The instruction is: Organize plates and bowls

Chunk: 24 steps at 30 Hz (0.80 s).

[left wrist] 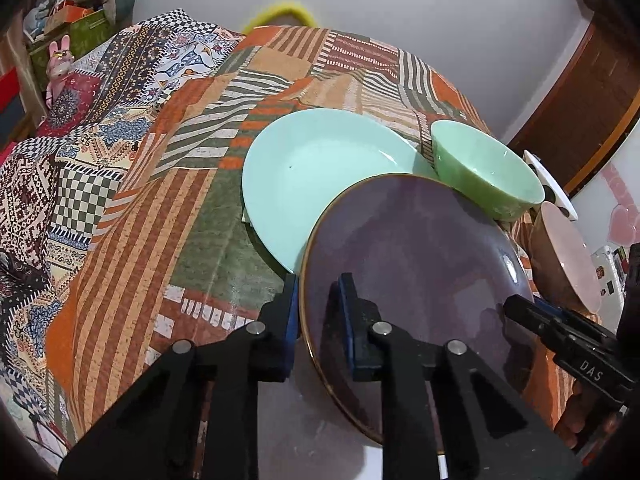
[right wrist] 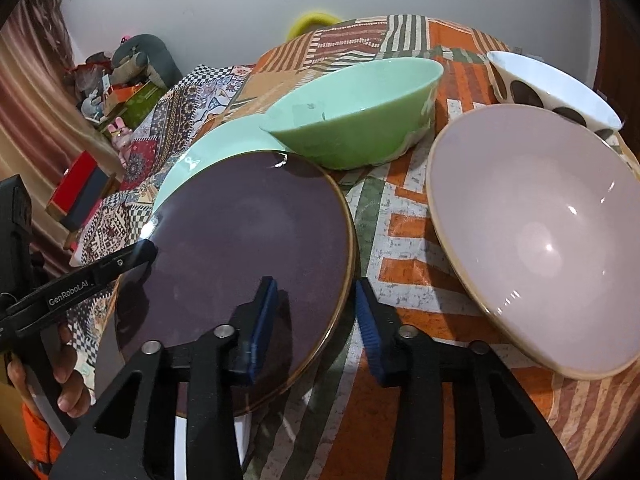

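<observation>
both the left gripper (left wrist: 318, 296) and the right gripper (right wrist: 316, 300) pinch opposite rims of the stiff, slick, breakable purple plate (right wrist: 248, 248).

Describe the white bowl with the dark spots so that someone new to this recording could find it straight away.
Start from the patchwork tablecloth and go to its far right corner. There, behind the big pale pink bowl and to the right of the green bowl, sits the spotted bowl. It is the only patterned dish: white with large dark round spots on its outer wall, while its neighbours are plain.
</observation>
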Each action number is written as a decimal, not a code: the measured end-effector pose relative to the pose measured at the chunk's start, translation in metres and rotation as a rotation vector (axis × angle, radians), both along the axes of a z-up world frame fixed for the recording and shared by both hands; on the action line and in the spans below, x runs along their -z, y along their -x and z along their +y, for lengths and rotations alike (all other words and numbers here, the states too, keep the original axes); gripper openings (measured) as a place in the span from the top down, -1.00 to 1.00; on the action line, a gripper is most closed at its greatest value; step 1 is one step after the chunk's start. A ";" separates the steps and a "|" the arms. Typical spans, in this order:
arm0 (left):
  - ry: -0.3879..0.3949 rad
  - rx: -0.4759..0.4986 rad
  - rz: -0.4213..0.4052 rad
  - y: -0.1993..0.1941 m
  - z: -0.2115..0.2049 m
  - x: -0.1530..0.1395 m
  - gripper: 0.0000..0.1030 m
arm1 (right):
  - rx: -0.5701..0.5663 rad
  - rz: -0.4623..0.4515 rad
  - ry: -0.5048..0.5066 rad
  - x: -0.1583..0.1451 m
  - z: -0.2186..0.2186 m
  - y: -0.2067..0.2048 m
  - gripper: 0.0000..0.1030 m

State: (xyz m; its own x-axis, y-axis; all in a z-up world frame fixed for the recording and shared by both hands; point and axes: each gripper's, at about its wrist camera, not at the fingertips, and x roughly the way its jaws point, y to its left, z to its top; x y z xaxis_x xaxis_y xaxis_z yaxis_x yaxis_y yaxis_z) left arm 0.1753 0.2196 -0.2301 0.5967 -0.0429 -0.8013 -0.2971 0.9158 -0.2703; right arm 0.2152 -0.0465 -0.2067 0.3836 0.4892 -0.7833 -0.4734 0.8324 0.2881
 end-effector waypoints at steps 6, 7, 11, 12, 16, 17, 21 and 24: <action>0.005 0.010 0.018 0.004 -0.002 -0.001 0.64 | 0.003 0.021 -0.011 -0.001 -0.005 0.000 0.48; 0.003 0.012 0.020 0.006 -0.004 -0.001 0.64 | 0.001 0.022 -0.009 -0.001 -0.006 0.001 0.48; 0.004 0.010 0.031 0.013 -0.008 -0.002 0.64 | -0.005 0.016 0.003 -0.002 -0.006 0.004 0.48; 0.013 0.006 0.035 0.015 -0.008 -0.002 0.64 | -0.006 0.015 0.003 -0.003 -0.006 0.005 0.48; 0.032 -0.005 0.038 0.021 -0.007 -0.004 0.64 | -0.022 -0.003 0.002 -0.010 -0.005 0.008 0.48; 0.031 -0.007 0.037 0.023 -0.009 -0.004 0.64 | -0.025 -0.009 0.004 -0.011 -0.006 0.009 0.48; 0.019 -0.014 0.021 0.031 -0.014 -0.015 0.64 | -0.028 -0.029 0.002 -0.017 -0.007 0.014 0.48; 0.000 -0.016 0.005 0.037 -0.020 -0.026 0.64 | -0.028 -0.042 -0.008 -0.022 -0.010 0.019 0.48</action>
State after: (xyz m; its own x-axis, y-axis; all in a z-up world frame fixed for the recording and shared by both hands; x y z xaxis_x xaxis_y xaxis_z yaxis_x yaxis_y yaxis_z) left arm 0.1380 0.1994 -0.2045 0.5934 -0.0333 -0.8042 -0.3130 0.9109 -0.2687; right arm 0.1962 -0.0566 -0.1847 0.4020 0.5063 -0.7630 -0.5080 0.8165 0.2742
